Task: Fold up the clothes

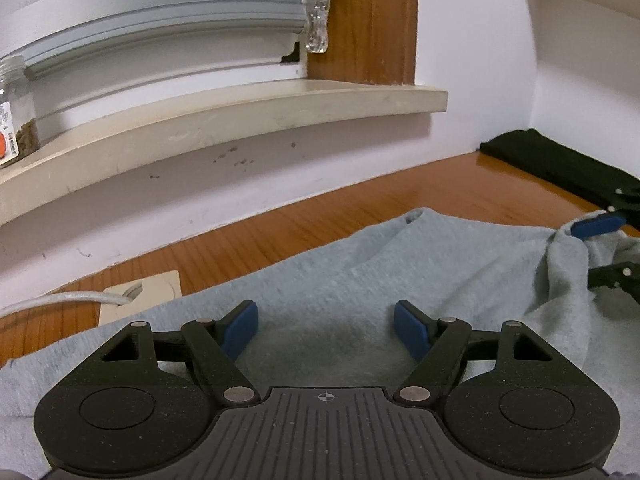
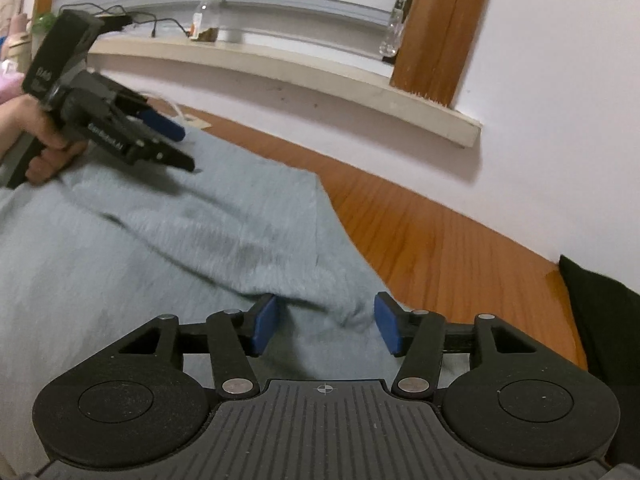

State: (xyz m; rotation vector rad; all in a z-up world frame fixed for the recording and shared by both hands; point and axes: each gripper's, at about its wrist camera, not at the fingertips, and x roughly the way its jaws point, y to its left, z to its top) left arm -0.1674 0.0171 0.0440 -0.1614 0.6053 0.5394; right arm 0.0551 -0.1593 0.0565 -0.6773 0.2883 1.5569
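Left hand-held gripper (image 1: pixel 324 330) low over the grey-blue garment (image 1: pixel 360 264), blue pads (image 1: pixel 240 330) wide apart, only flat cloth under the gap, nothing pinched. Right hand-held gripper (image 2: pixel 326 322) also just above the garment (image 2: pixel 140 248), pads (image 2: pixel 265 324) apart with a bunched corner of the cloth lying between them; pads not seen pressing on it, the fold sits nearer the right pad. Right view is motion-blurred. The garment lies spread on the wooden table (image 1: pixel 400 196), covering most of the near surface, its far edge ending short of the wall; in the left view a raised fold of it stands at the right, where one blue pad of the right gripper shows at the top of the fold. In the right view the left gripper (image 2: pixel 176 148) sits over the garment's far-left part, gripped by a person's hand (image 2: pixel 44 140). Beyond the garment's left edge, a beige cable outlet (image 1: pixel 140 300) in the table with a white cable (image 1: pixel 60 300) running out of it. Black folded cloth (image 1: pixel 560 168) on the table at the far right corner, apart from the garment. Behind, white wall, a cream window sill (image 1: pixel 240 120) with a clear jar (image 1: pixel 16 112) on its left end, closed grey blinds (image 1: pixel 160 8), wooden window frame (image 1: pixel 360 20), bead chain with a clear plastic pull (image 1: pixel 318 20) hanging beside it.
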